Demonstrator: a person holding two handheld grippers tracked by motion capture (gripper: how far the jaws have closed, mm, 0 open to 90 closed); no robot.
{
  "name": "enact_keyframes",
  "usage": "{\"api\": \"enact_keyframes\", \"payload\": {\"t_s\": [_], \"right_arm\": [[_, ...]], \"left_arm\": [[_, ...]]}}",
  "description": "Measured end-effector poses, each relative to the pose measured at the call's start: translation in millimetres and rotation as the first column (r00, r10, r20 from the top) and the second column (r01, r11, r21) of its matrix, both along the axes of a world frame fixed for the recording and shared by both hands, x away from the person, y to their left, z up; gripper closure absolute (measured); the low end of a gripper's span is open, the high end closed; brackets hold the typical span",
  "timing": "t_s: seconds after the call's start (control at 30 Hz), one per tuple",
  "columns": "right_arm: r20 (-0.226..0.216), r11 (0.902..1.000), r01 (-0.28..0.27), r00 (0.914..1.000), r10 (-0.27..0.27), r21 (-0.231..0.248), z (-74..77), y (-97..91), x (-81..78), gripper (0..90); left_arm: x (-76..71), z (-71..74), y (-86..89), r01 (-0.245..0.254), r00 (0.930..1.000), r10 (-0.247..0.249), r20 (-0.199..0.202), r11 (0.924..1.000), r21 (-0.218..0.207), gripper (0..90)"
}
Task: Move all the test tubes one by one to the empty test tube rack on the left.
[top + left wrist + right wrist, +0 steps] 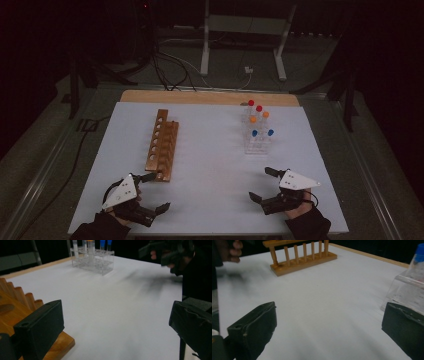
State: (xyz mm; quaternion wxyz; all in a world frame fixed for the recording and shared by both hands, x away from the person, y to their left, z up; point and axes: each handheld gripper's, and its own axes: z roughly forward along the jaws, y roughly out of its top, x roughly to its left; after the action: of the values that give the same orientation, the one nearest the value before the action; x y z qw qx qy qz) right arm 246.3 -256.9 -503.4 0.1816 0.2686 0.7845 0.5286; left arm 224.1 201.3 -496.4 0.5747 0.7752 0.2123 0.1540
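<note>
Broad bare strip of the white surface (210,165) runs down the middle, front edge to back. Wooden rack (163,145) blocks the left side, its near end just beside the left gripper (156,192). Clear tube rack (256,137) with capped tubes stands toward the back right corner, ahead of the right gripper (263,184).

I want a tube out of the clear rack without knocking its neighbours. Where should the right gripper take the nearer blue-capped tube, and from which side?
Grip the nearer blue-capped tube just under its cap, coming straight down from above. It stands upright in the clear rack, with only its top clear of the rack and the other tubes close by. The right gripper is open and nearest.
</note>
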Motion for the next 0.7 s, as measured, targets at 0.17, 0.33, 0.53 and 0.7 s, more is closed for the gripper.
{"api": "enact_keyframes", "payload": {"t_s": [0.17,0.33,0.53,0.7], "right_arm": [[-0.039,0.9990,-0.002,0.9992,0.000,-0.044,0.8,-0.1,3.3,0.0],[-0.098,0.9997,0.004,0.9952,-0.006,-0.024,5.0,-7.0,4.2,0.0],[-0.095,0.9981,0.009,0.9954,-0.014,-0.060,6.4,-8.6,4.1,0.0],[-0.112,0.9966,0.004,0.9937,-0.013,-0.083,7.1,-3.0,3.6,0.0]], "left_arm": [[1.0,0.3,1.0,-0.004,1.0000,0.004,0.003,1.0000,0.003,0.6],[1.3,0.4,1.5,-0.008,1.0000,0.007,0.005,0.9999,0.009,0.6],[0.3,0.9,0.8,-0.004,0.9999,0.004,0.009,0.9999,0.011,0.6],[0.4,0.9,0.5,-0.008,0.9999,0.008,0.009,0.9999,0.013,0.6]]}}
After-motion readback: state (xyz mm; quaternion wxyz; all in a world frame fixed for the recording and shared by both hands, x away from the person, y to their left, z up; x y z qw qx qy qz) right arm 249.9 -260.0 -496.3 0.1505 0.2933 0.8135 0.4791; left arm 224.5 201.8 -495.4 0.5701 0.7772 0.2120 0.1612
